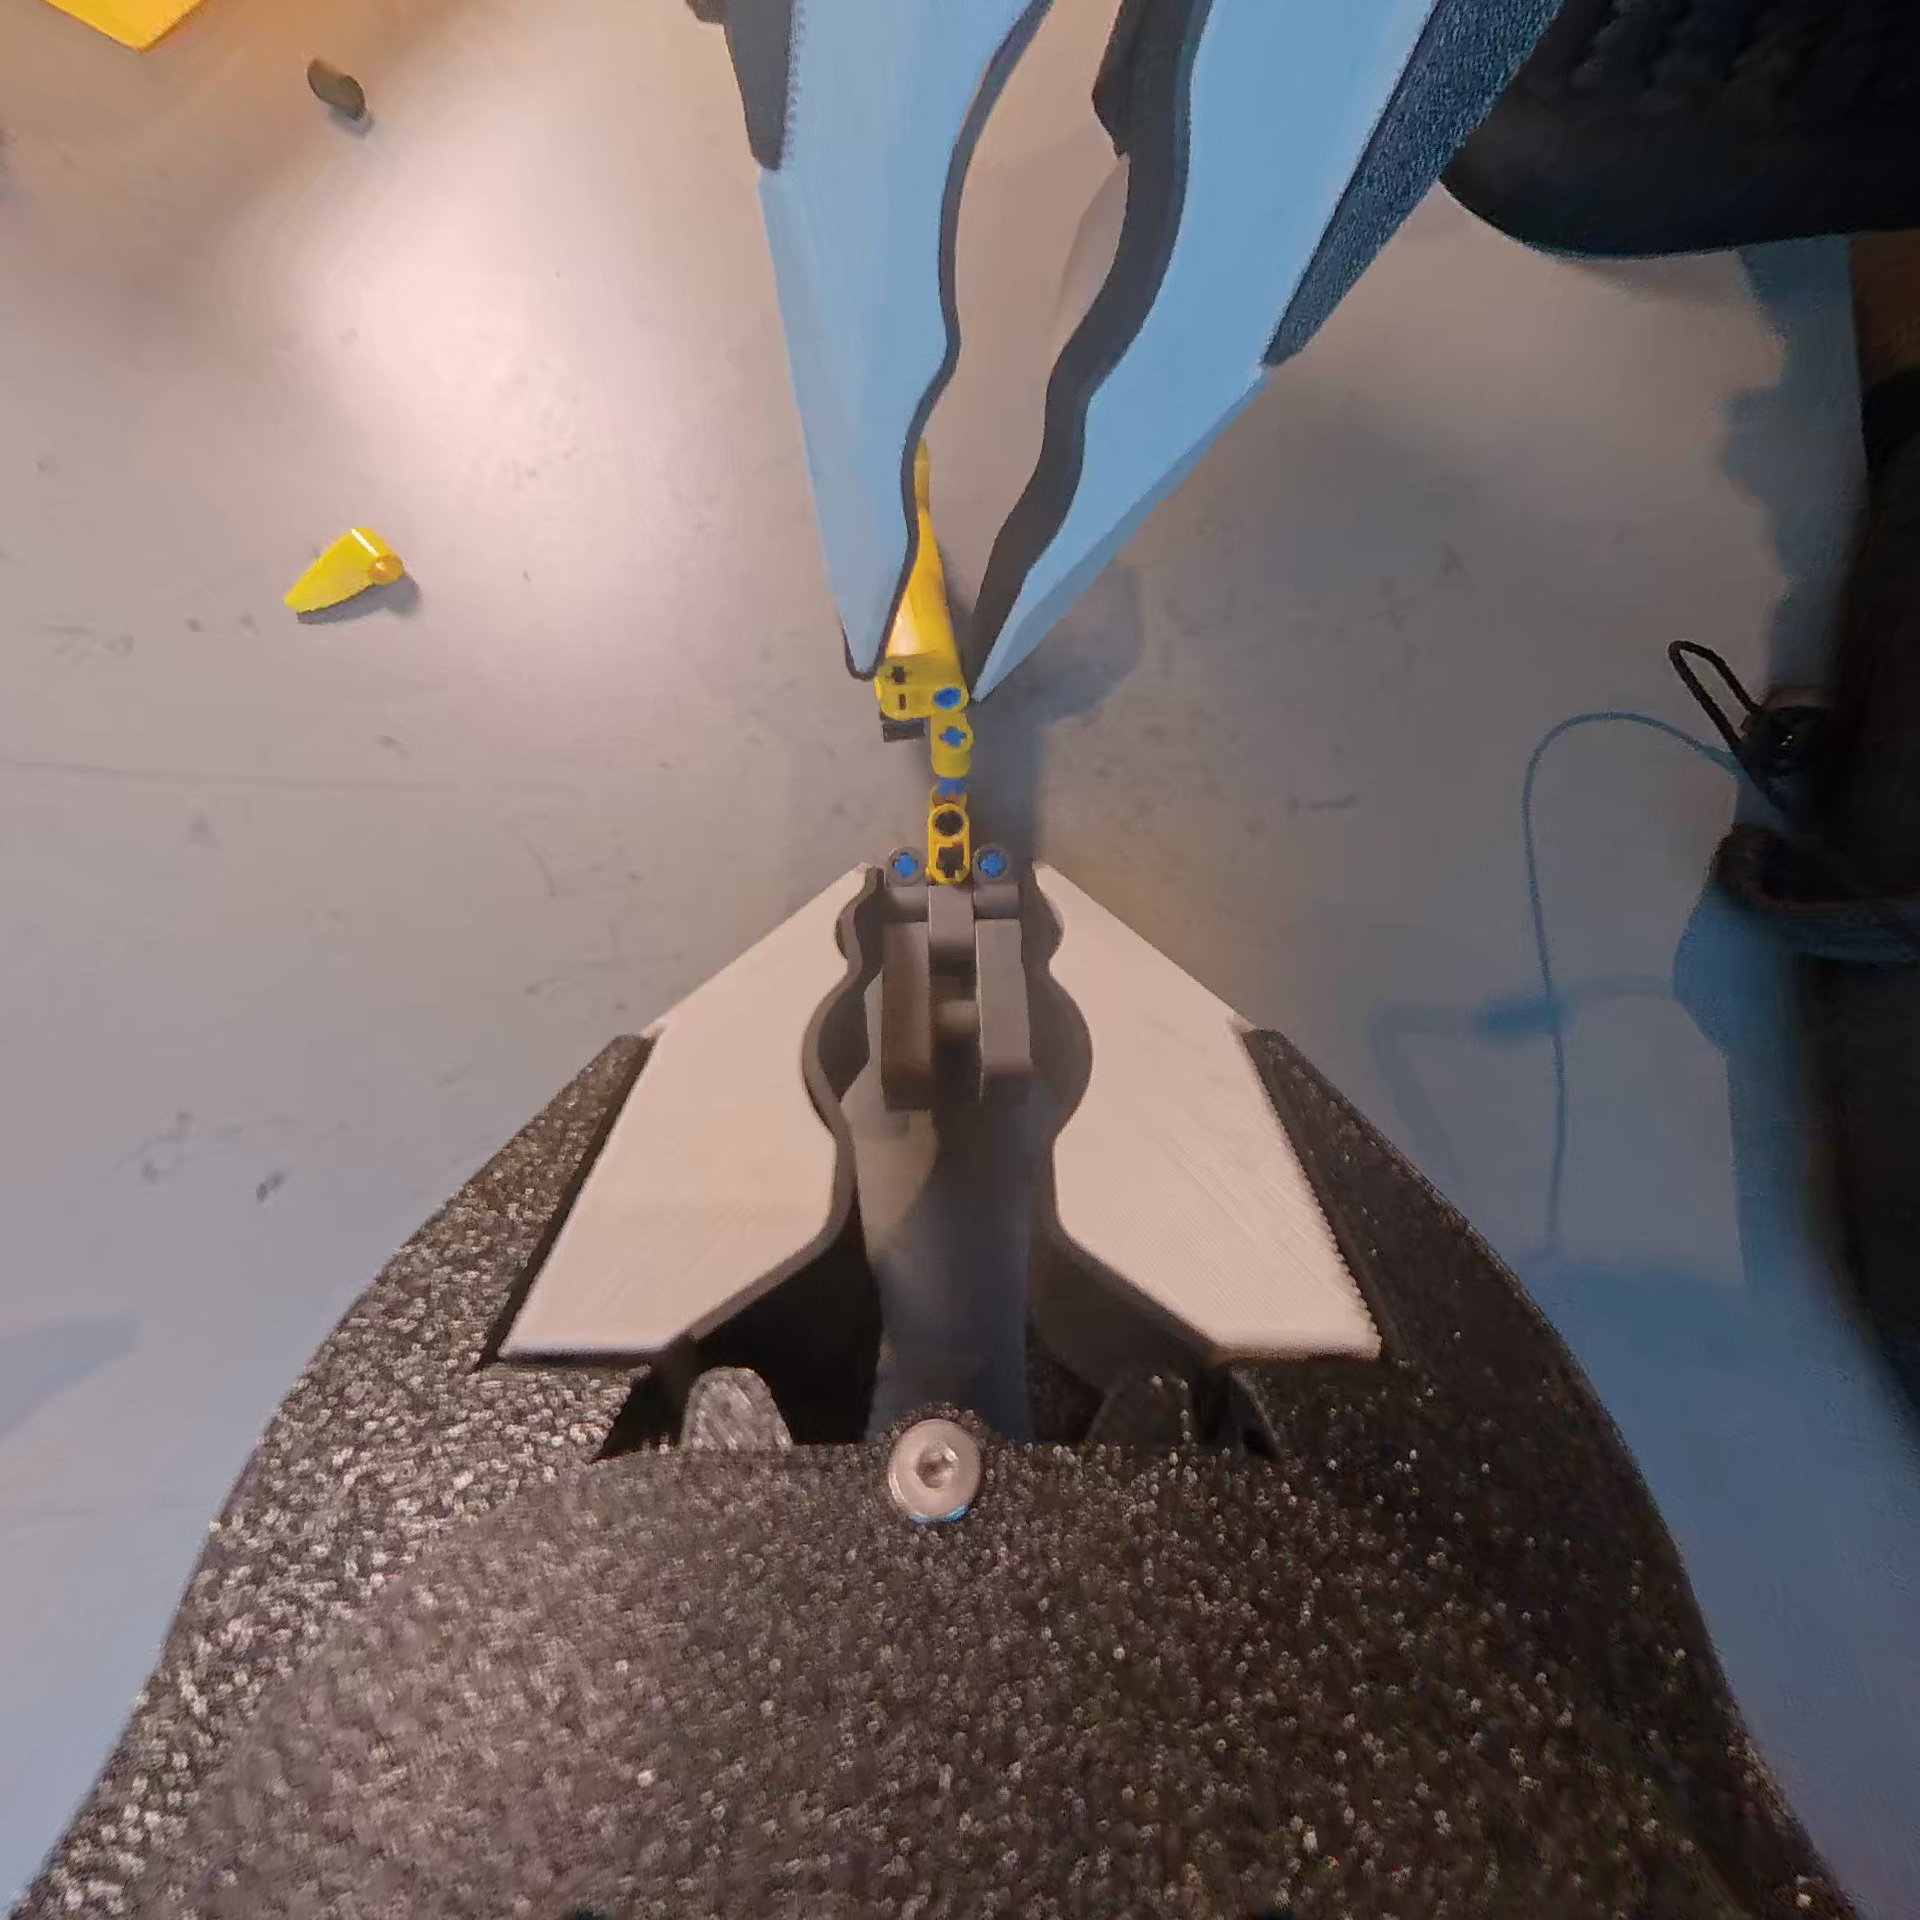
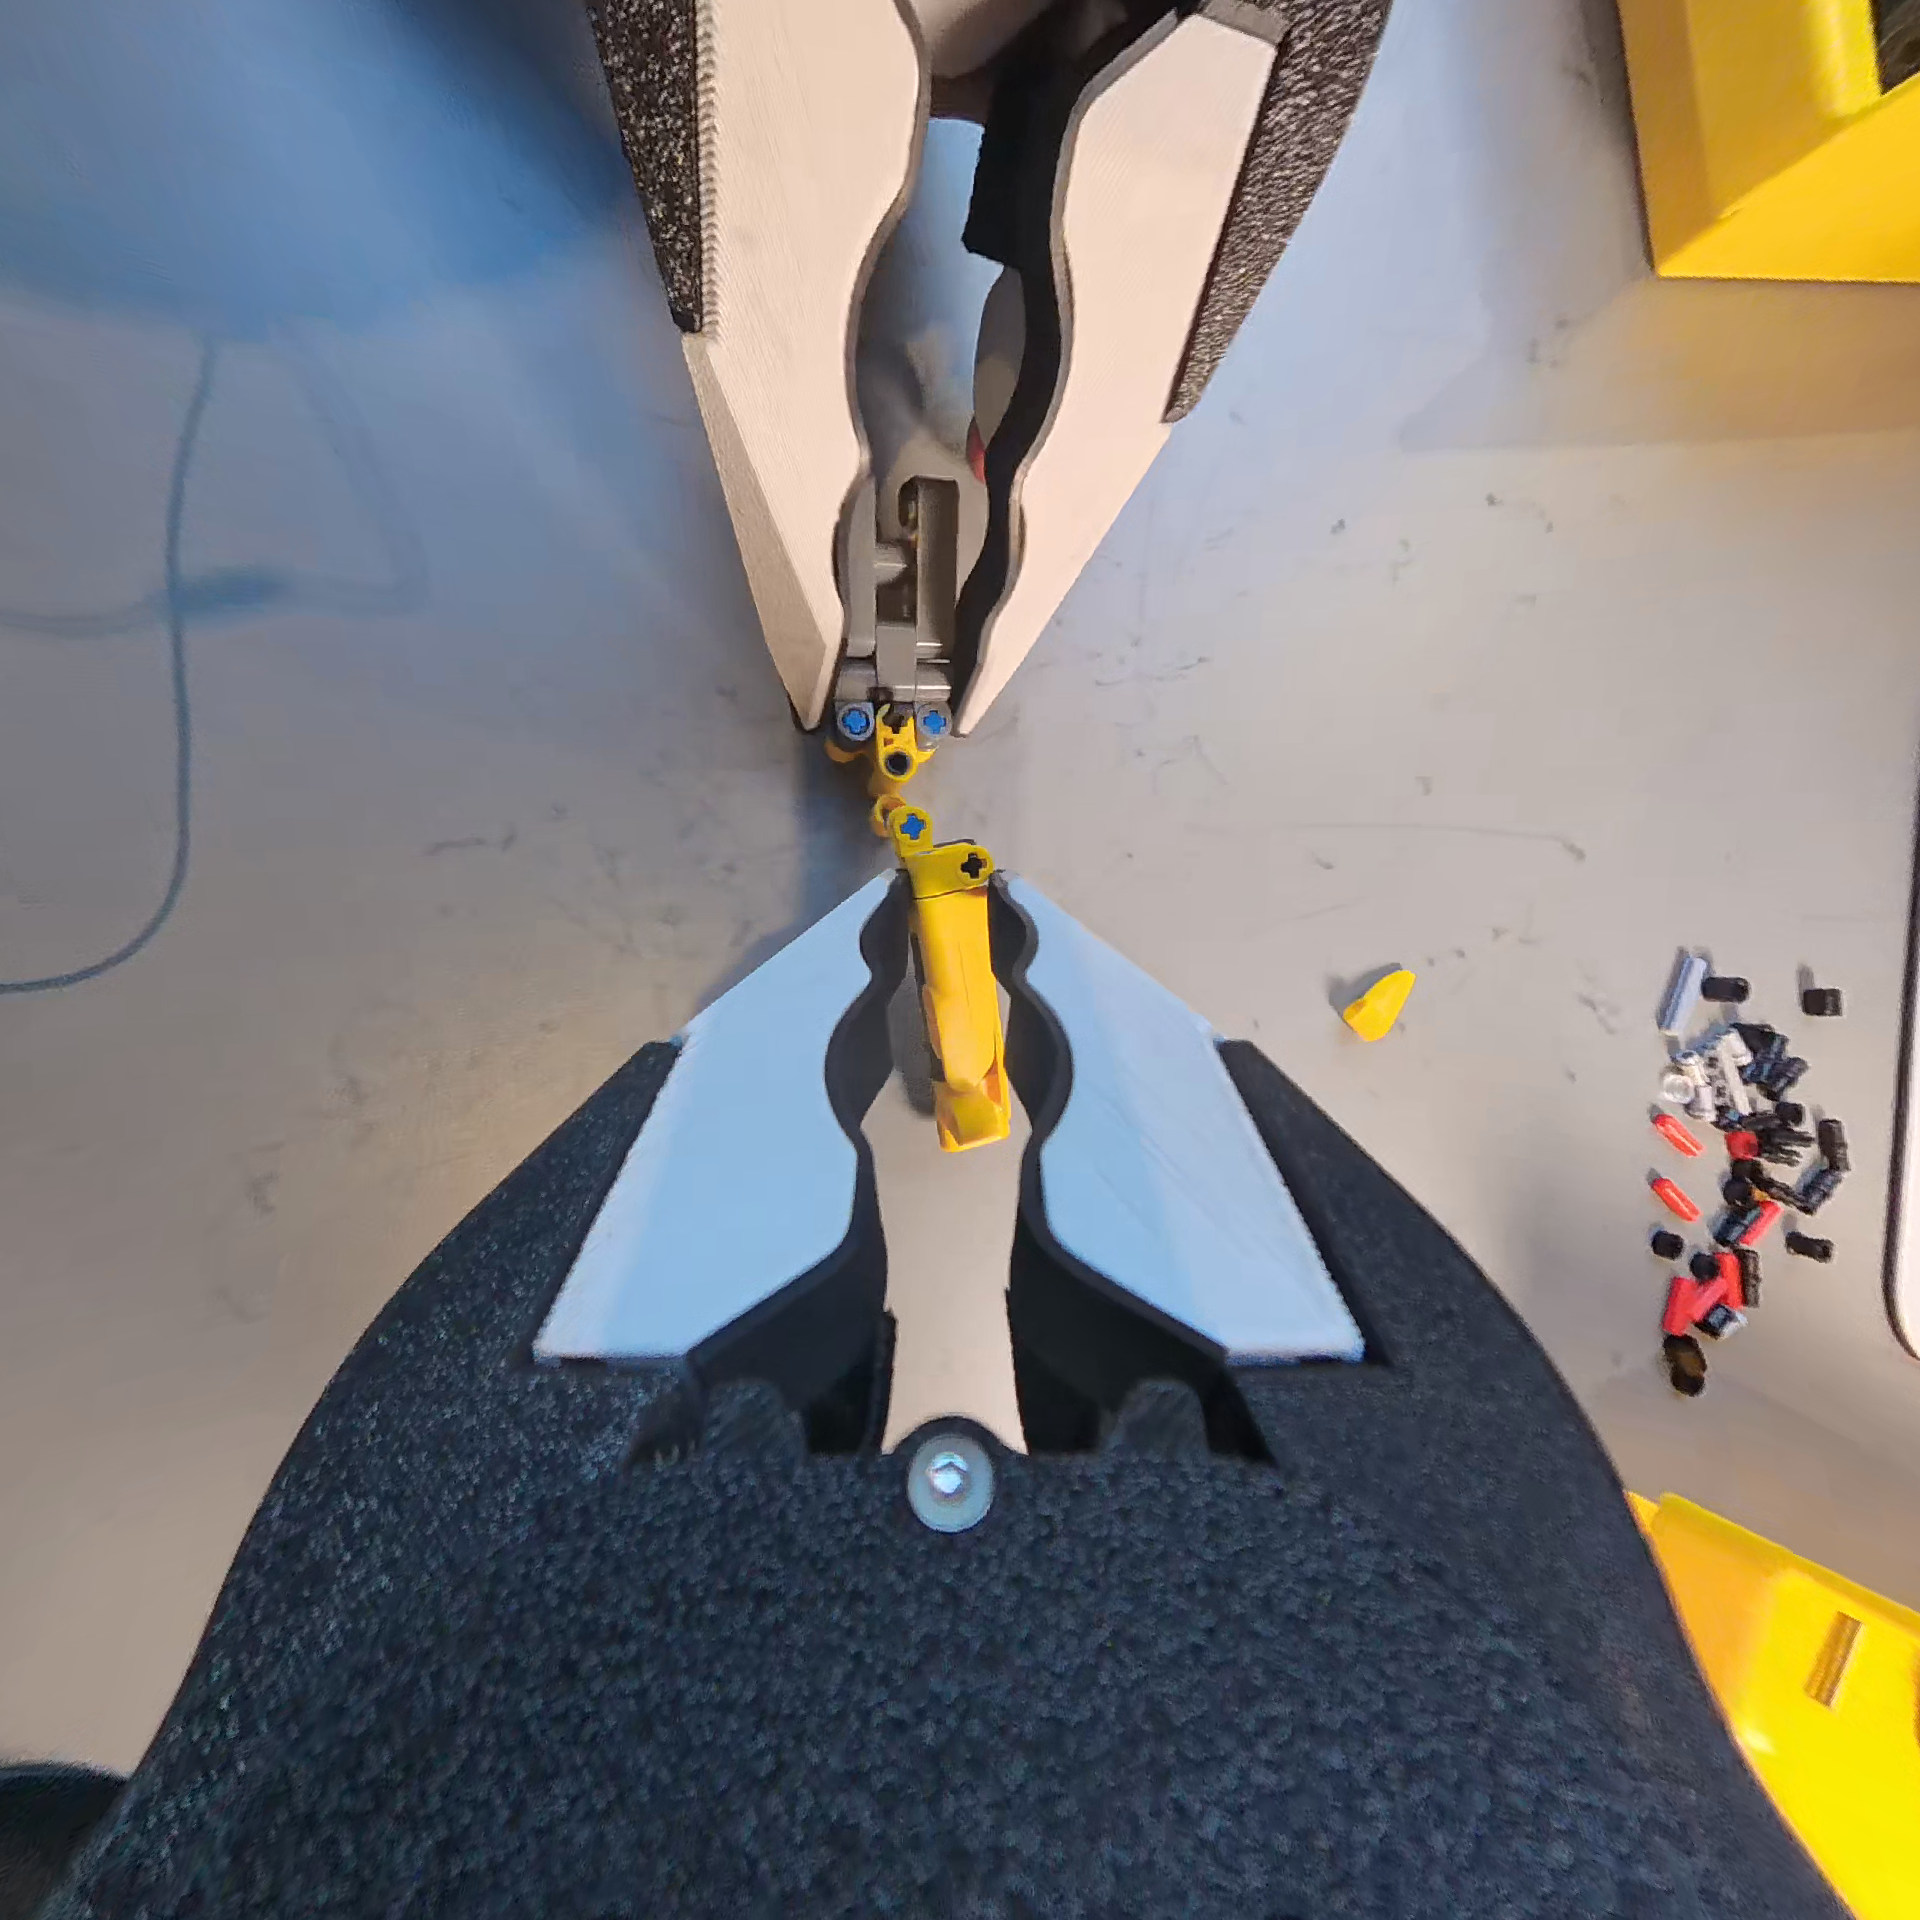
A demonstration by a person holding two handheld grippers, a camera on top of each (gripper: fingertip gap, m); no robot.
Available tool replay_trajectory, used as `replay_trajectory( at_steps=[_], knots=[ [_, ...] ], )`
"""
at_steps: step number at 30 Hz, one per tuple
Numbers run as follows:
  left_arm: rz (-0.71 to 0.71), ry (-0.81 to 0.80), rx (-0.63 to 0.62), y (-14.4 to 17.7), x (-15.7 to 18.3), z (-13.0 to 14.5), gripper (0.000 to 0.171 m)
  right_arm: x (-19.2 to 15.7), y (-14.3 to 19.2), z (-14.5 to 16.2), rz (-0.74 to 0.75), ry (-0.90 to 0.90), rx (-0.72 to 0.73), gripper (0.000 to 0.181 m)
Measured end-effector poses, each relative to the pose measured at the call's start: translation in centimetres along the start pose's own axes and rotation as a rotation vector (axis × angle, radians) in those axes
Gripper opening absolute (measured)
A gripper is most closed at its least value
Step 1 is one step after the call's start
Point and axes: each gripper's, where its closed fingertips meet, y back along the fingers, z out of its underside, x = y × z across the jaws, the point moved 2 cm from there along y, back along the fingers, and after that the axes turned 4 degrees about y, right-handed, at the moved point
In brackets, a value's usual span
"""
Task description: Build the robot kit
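Left tool [image 1: 948,868] pinches the grey piece [image 1: 951,987], right tool [image 2: 948,883] the yellow piece [image 2: 956,997] — tip to tip, joined by yellow links [image 1: 948,769].

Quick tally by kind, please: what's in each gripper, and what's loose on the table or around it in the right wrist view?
Grey toy-brick assembly, held in left gripper: 1
Yellow toy-brick part, held in right gripper: 1
Loose yellow wedge-shaped brick on grey table: 1
Pile of small black, red and grey bricks: 1
Yellow bins at the edges: 2
Total: 6
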Motion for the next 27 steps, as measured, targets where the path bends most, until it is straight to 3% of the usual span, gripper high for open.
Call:
replay_trajectory(
  at_steps=[14,18,22,27],
  knots=[
    [-0.029,-0.006,0.023,-0.2,0.2,-0.2,0.025,0.0,-0.3,0.0,-0.007,-0.031,-0.150,0.014],
    [-0.007,0.015,0.076,-0.4,0.6,-0.7,0.037,0.0,-0.4,-0.3,0.022,0.011,-0.206,0.013],
    [-0.039,0.039,0.164,-0.4,0.2,-1.8,0.023,-0.1,-0.4,-0.3,0.051,0.042,-0.233,0.013],
    [-0.117,-0.046,0.136,-1.0,0.2,-1.9,0.006,-0.1,-0.4,-0.3,0.067,0.023,-0.221,0.013]
  ],
)
